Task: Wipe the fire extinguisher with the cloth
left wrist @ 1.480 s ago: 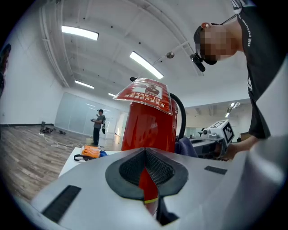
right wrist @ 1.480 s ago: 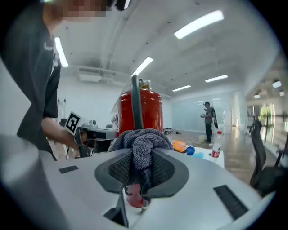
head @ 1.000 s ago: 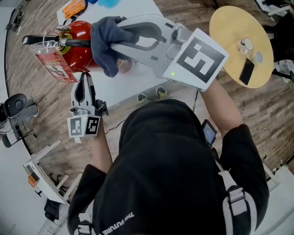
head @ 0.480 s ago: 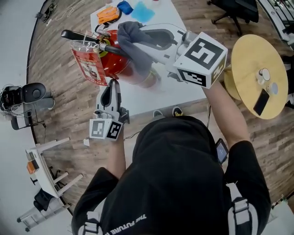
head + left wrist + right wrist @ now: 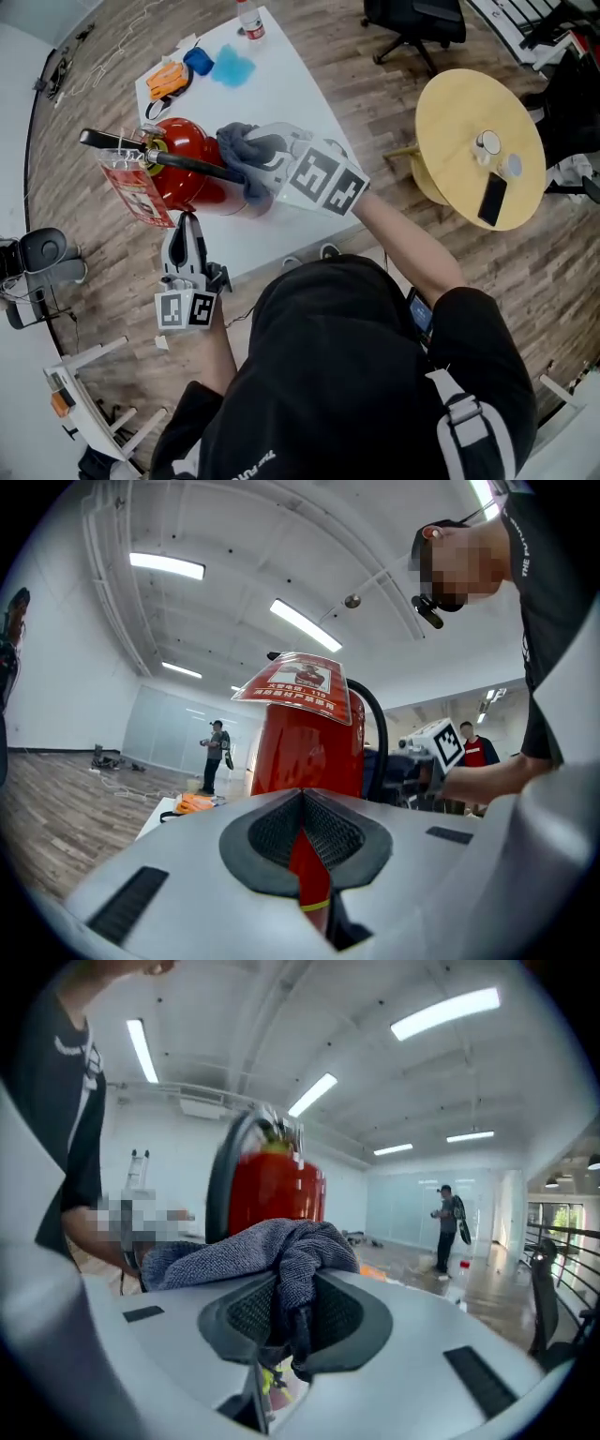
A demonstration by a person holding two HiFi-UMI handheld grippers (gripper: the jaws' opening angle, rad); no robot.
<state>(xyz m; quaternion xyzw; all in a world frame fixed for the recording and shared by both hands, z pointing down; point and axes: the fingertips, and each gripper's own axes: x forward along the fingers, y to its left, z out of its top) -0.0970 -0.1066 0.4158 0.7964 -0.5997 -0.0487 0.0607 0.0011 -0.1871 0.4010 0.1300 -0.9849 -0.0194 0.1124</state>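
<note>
Now the red cylindrical fire extinguisher [image 5: 192, 183] stands upright near the front edge of the white rectangular table [image 5: 281, 94], and the wiping step looks to be in hand. The right gripper [image 5: 251, 165], clamped on a bunched grey cloth [image 5: 240, 148], has it at the cylinder's upper part beside the black hose [image 5: 192, 167]. The left gripper [image 5: 186, 223] is level just beside the body, jaws nearly together and pinching nothing; next, I judge, the cloth must be dragged along the red shell with steady pressure, clear of the hose.
</note>
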